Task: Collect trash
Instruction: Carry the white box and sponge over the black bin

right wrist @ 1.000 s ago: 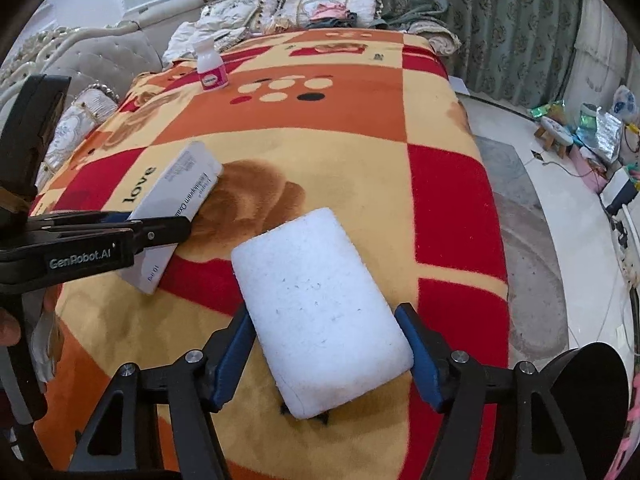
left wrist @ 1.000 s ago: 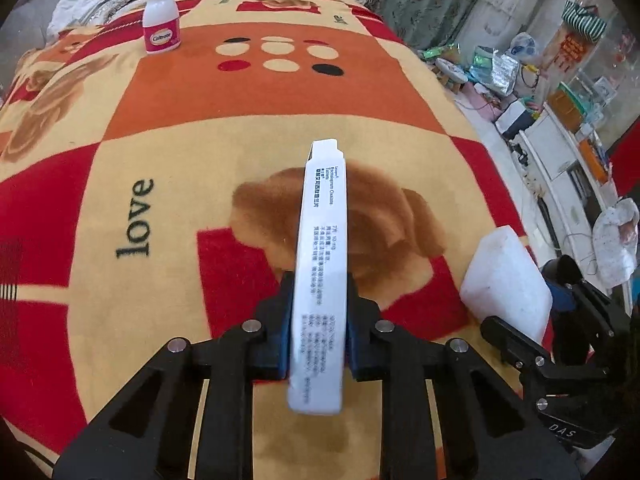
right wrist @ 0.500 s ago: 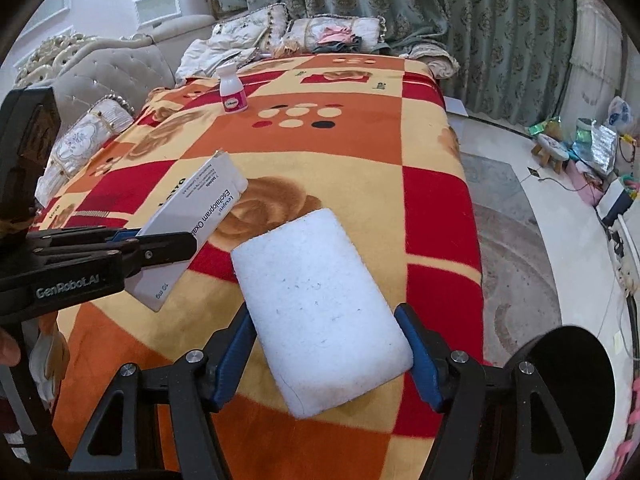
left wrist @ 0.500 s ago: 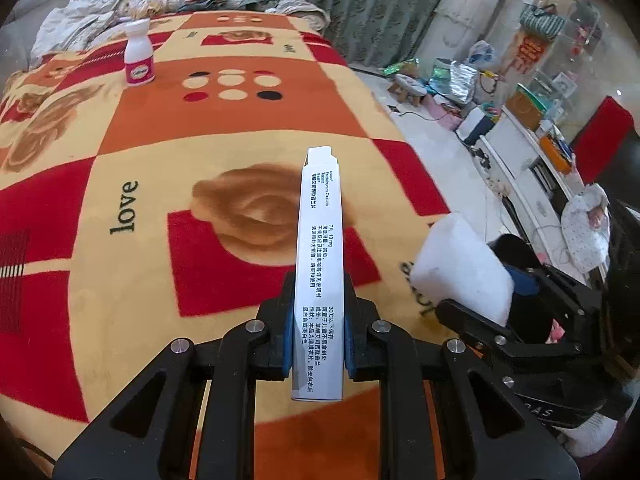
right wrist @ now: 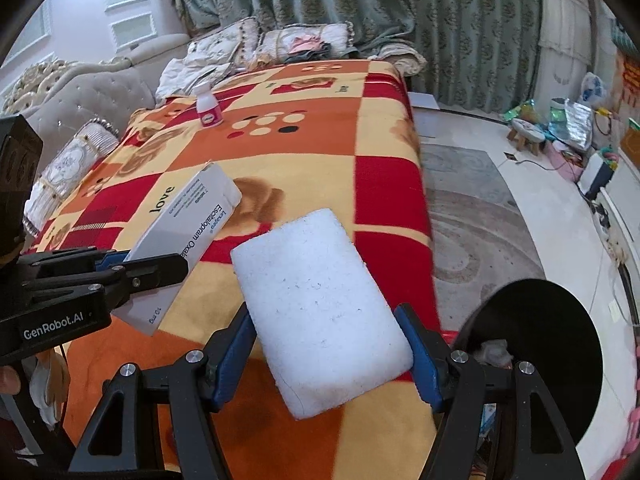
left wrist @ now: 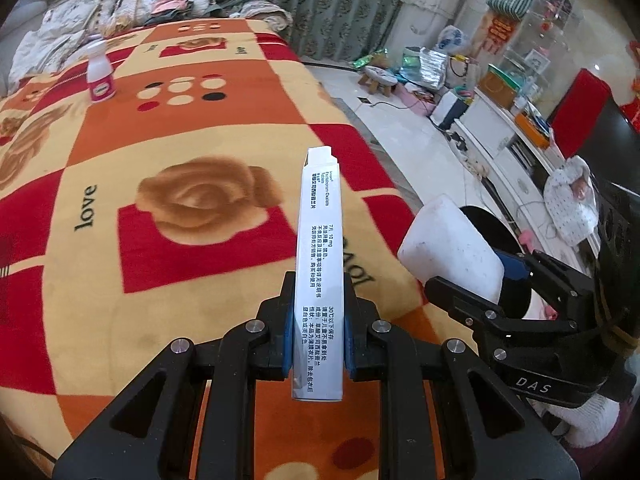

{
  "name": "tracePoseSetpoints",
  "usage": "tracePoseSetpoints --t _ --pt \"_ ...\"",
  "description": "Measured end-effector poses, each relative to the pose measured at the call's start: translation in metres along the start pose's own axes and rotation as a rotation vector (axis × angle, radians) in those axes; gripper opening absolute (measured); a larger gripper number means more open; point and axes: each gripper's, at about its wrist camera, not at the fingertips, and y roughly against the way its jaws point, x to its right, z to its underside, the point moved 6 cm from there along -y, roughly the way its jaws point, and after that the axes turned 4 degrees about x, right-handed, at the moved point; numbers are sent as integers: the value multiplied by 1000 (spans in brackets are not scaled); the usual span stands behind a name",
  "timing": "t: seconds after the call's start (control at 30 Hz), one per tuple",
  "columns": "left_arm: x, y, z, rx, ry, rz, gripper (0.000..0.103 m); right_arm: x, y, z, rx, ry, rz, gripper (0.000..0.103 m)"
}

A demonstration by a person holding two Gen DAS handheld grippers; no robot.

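My left gripper (left wrist: 318,312) is shut on a flat white medicine box (left wrist: 320,248), held on edge above the patterned blanket (left wrist: 168,152). From the right wrist view that box (right wrist: 188,236) hangs at the left in the left gripper (right wrist: 144,272). My right gripper (right wrist: 326,344) is shut on a white foam block (right wrist: 320,300); its blue pads press both sides. The foam block (left wrist: 448,248) also shows at the right of the left wrist view. A small white bottle with a pink label (left wrist: 100,76) stands far back on the blanket; in the right wrist view the bottle (right wrist: 208,106) stands near the pillows.
A black round bin (right wrist: 548,356) sits low at the right, beside the bed's edge. Pillows and clothes (right wrist: 280,46) lie at the bed's head. The floor to the right holds a rug (right wrist: 472,224), a small stool (right wrist: 528,130) and bags by a white cabinet (left wrist: 504,128).
Both grippers have pulled back toward the foot of the bed and risen a little, still holding the box and the foam. The black bin has come further into view.
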Motion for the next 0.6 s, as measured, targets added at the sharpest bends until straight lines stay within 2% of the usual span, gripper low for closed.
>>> tracePoseSetpoints --t 0.23,0.6 --pt "34 -8 -1 -9 -52 30 16 27 14 12 5 -54 35 68" --pt "98 -35 -3 -50 -128 107 16 91 41 33 13 -150 126 68"
